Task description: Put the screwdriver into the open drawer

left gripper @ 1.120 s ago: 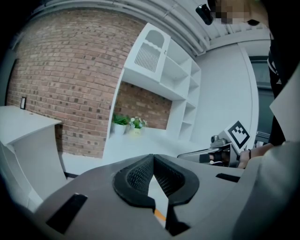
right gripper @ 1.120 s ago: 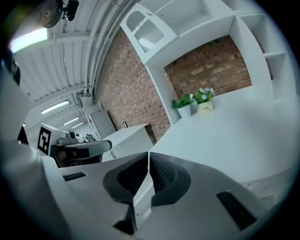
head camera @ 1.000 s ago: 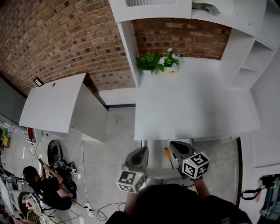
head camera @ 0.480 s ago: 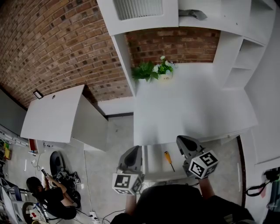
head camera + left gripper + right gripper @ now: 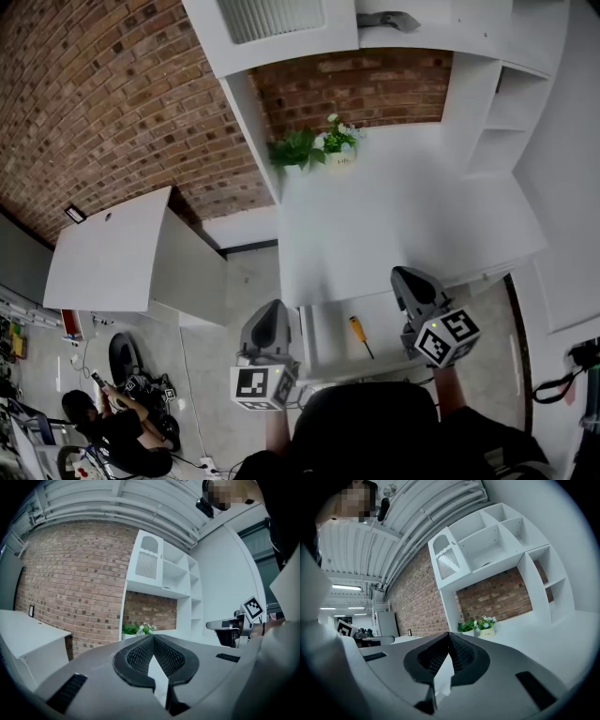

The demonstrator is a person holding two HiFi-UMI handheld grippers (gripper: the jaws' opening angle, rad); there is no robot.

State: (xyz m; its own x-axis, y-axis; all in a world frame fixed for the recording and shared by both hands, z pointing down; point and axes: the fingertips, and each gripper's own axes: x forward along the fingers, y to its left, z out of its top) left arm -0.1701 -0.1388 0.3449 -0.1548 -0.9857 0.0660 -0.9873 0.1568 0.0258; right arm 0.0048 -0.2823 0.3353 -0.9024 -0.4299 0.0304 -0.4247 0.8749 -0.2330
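In the head view a screwdriver (image 5: pixel 357 334) with an orange handle lies inside the open white drawer (image 5: pixel 328 352) under the desk's front edge. My left gripper (image 5: pixel 273 307) hovers left of the drawer, shut and holding nothing. My right gripper (image 5: pixel 409 276) is at the drawer's right, above the desk edge, also shut and holding nothing. In the left gripper view the left gripper (image 5: pixel 152 637) points level over the desk, its jaws meeting at the tips. The right gripper (image 5: pixel 449 635) shows the same in its own view. Neither gripper touches the screwdriver.
A white desk (image 5: pixel 403 225) with a shelf unit (image 5: pixel 487 112) stands against a brick wall, with potted plants (image 5: pixel 314 145) at its back. A low white table (image 5: pixel 112 253) stands at left. A person (image 5: pixel 112 436) sits on the floor at lower left among cables.
Both grippers have risen and drawn apart from the screwdriver. More of the open drawer shows between them now. The screwdriver has stayed lying in the drawer.
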